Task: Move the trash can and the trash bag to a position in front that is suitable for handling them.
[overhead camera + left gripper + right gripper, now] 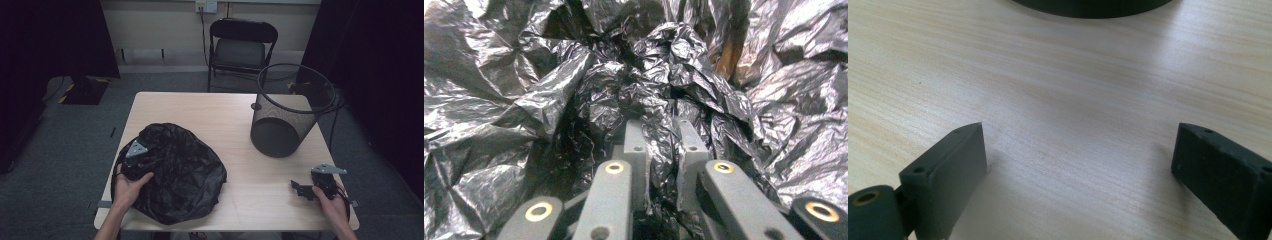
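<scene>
Your left gripper (659, 150) is clamped on a fold of the black bag (175, 172), lying left of the mesh bin (287, 112), while your right gripper (1078, 165) rests apart; the film looks light, soft and slippery, so better pinch a bunched fold near its edge.

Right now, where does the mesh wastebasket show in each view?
High view: the mesh wastebasket stands tilted at the table's far right.
Left gripper view: not in it; crumpled black bin bag.
Right gripper view: its dark base at the top edge.
Shared landmark: the wooden table.
</scene>
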The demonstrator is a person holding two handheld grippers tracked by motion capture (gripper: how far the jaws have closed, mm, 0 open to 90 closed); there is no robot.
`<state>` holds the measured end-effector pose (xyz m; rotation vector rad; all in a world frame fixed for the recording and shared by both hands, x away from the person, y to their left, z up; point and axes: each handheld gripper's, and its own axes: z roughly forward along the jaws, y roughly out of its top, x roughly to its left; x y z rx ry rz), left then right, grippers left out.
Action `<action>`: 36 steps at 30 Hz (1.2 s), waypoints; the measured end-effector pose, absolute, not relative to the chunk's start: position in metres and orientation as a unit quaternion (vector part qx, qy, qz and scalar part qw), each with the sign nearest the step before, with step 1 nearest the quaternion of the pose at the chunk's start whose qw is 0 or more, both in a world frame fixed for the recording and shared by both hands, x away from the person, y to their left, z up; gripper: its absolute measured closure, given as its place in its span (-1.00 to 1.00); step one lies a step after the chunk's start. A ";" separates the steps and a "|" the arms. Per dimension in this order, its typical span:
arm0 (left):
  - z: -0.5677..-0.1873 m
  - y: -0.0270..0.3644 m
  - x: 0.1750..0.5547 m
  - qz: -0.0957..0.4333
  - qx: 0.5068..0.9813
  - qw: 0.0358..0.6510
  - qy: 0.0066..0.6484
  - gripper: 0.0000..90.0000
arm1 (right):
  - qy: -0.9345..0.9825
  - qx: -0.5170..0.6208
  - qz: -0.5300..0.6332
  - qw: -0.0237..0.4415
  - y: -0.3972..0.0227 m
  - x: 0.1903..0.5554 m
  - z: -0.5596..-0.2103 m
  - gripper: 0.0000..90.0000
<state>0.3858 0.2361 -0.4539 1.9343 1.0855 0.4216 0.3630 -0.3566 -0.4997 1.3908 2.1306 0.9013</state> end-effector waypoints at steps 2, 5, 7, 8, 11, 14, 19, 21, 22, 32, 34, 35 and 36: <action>-0.455 0.238 0.385 0.176 0.774 0.421 0.439 0.78 | 0.770 0.503 0.326 0.220 -0.356 0.363 -0.500 -0.85; -0.456 0.242 0.386 0.174 0.766 0.427 0.448 0.69 | 0.769 0.504 0.326 0.220 -0.356 0.363 -0.500 -0.85; -0.456 0.242 0.385 0.180 0.765 0.423 0.452 0.50 | 0.769 0.504 0.326 0.220 -0.356 0.363 -0.500 -0.85; -0.456 0.242 0.385 0.182 0.764 0.423 0.451 0.38 | 0.769 0.505 0.326 0.220 -0.356 0.363 -0.500 -0.85; -0.453 0.240 0.383 0.194 0.758 0.425 0.454 -0.02 | 0.768 0.506 0.325 0.220 -0.356 0.363 -0.500 -0.85; -0.450 0.237 0.382 0.214 0.759 0.420 0.449 -0.37 | 0.768 0.507 0.325 0.220 -0.356 0.363 -0.500 -0.86; -0.442 0.233 0.376 0.213 0.754 0.442 0.436 -0.55 | 0.768 0.506 0.325 0.220 -0.356 0.363 -0.500 -0.86; -0.439 0.231 0.375 0.213 0.754 0.443 0.435 -0.57 | 0.767 0.507 0.325 0.220 -0.356 0.363 -0.500 -0.85; -0.438 0.229 0.374 0.211 0.755 0.448 0.431 -0.59 | 0.768 0.506 0.325 0.220 -0.356 0.363 -0.500 -0.85; -0.409 0.191 0.356 0.196 0.760 0.482 0.388 -0.60 | 0.766 0.507 0.327 0.221 -0.356 0.363 -0.499 -0.84; -0.405 0.180 0.354 0.190 0.755 0.494 0.387 -0.62 | 0.765 0.508 0.328 0.221 -0.357 0.363 -0.499 -0.82; -0.405 0.175 0.353 0.184 0.754 0.498 0.386 -0.63 | 0.763 0.511 0.329 0.221 -0.357 0.362 -0.499 -0.80; -0.405 0.169 0.353 0.177 0.755 0.501 0.385 -0.63 | 0.761 0.513 0.329 0.223 -0.357 0.361 -0.499 -0.77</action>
